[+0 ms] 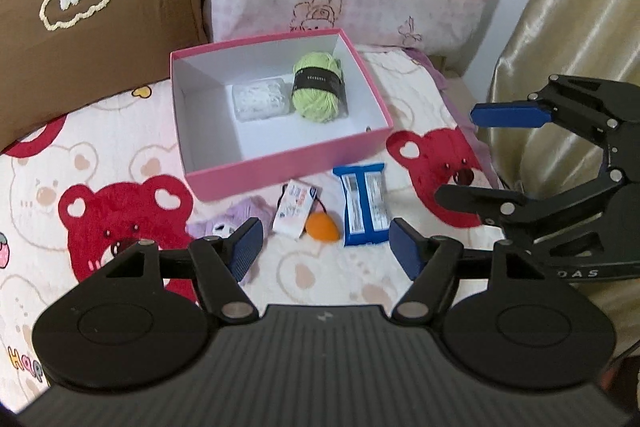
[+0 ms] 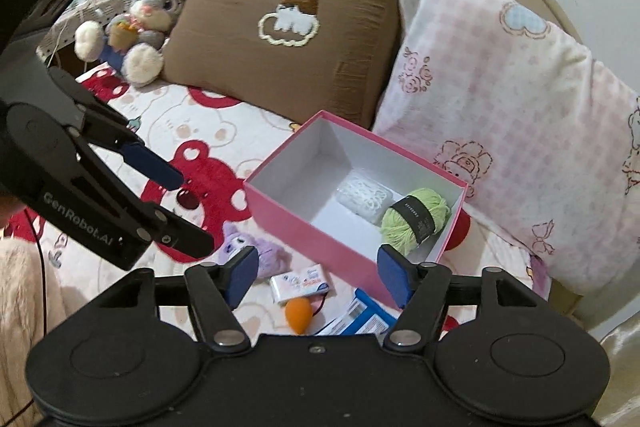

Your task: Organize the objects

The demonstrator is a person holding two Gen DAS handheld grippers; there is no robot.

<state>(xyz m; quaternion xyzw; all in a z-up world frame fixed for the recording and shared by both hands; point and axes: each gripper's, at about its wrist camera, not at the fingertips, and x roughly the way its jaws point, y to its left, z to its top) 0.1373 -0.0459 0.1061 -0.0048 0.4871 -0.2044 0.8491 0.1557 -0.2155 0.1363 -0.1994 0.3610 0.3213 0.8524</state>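
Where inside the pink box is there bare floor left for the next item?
The pink box is bare along its whole near half and its left side. The white lace roll and green yarn ball fill the far right corner, side by side. In front of the box it is crowded: purple plush, tissue pack, orange sponge, blue packet.

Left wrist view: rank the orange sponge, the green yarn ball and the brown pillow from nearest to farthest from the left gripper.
Measured from the left gripper:
1. Orange sponge, on the blanket just beyond the fingertips, outside the box.
2. Green yarn ball, inside the pink box, at its right end.
3. Brown pillow, propped up behind the box, far left.
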